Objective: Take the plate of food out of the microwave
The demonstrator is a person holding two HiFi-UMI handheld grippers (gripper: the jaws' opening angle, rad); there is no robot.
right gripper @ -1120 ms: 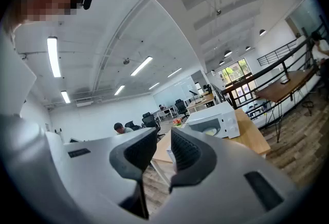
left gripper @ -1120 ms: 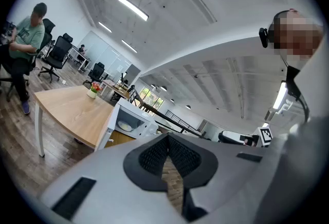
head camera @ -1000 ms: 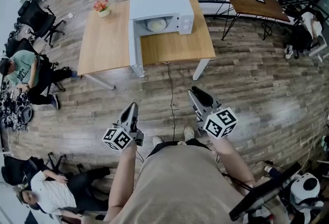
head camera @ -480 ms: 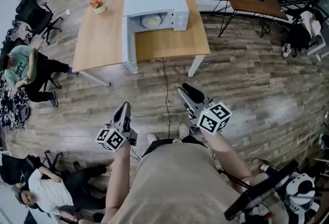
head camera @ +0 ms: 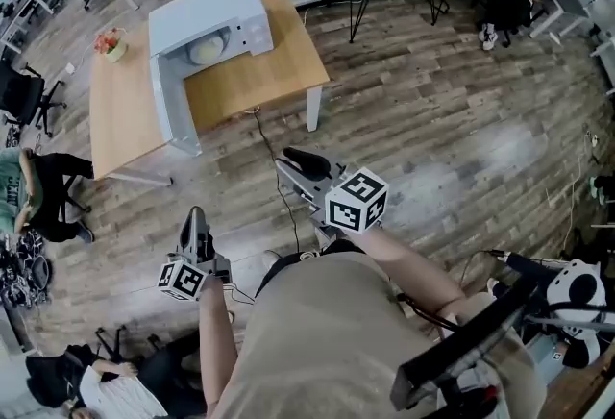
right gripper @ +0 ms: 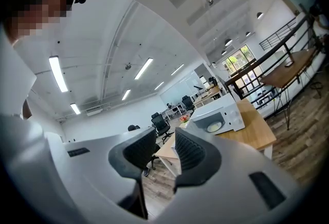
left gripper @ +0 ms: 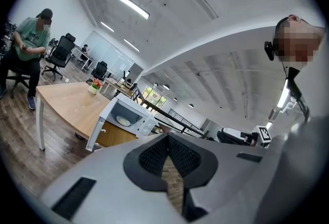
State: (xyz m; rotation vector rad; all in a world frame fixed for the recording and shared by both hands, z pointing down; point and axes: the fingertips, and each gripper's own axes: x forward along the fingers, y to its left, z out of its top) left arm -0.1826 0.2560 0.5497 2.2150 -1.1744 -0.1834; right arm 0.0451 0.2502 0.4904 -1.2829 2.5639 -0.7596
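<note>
Jaws on my left gripper (head camera: 195, 213) meet, empty; those on my right gripper (head camera: 283, 162) stand narrowly apart, empty. The plate of food (head camera: 208, 50) sits inside the open microwave (head camera: 204, 12) at the desk's (head camera: 264, 81) far edge.

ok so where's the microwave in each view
head view: microwave at upper left, door open, on the wooden table.
left gripper view: microwave left of centre, a little below the middle.
right gripper view: microwave right of centre, small.
shared landmark: the wooden table under it.

Plate (head camera: 209, 50) contents too small, indistinct
</note>
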